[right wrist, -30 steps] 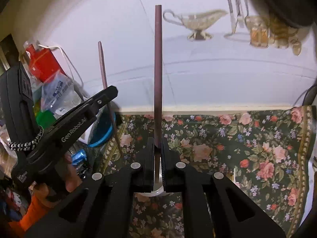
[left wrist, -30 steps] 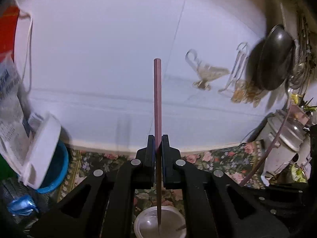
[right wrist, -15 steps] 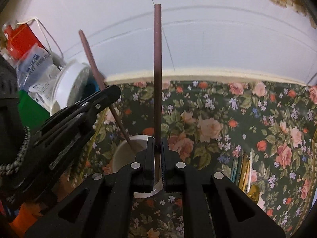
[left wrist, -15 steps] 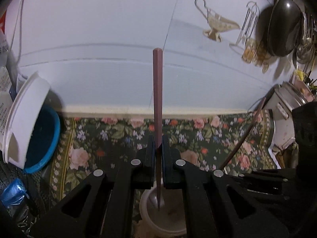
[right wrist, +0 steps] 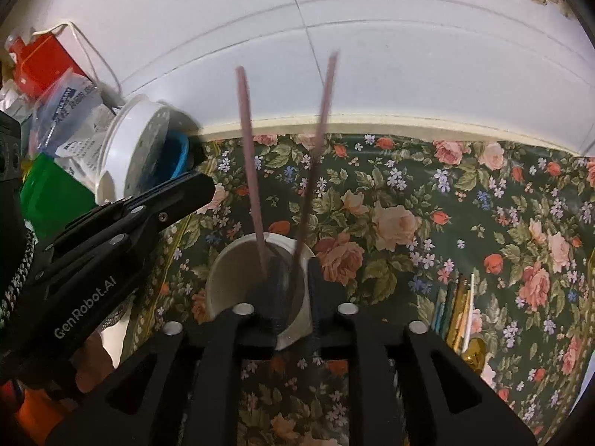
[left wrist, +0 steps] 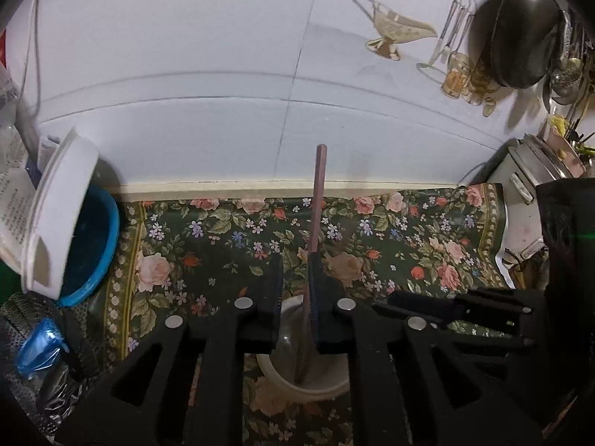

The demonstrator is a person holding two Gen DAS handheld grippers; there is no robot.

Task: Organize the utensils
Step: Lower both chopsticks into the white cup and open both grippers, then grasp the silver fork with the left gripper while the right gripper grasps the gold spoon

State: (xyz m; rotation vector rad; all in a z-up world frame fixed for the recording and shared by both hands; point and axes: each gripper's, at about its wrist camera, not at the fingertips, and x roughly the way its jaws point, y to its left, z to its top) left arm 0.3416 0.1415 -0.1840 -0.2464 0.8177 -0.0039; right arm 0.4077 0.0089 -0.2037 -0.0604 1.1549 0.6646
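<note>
**Surfaces and finishes**

The floral cloth [right wrist: 427, 200] over the worktop looks soft and matt. Both chopsticks [right wrist: 248, 156] are matt reddish-brown, perhaps wood. The white cup [right wrist: 227, 271] seems smooth glazed ceramic. Far right, a dark pan [left wrist: 524, 33] shines like metal; the wall tiles [left wrist: 186, 37] are smooth.

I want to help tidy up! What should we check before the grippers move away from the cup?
1. Left gripper jaws, just opening, released the reddish-brown wooden chopstick: ok, though it leans on one finger.
2. Right gripper jaws, just opening, free of the second chopstick: ok.
3. Both tips inside the white round cup: ok.
4. Second chopstick settled: not ok, blurred.
5. Cup upright on the floral tablecloth: ok.
</note>
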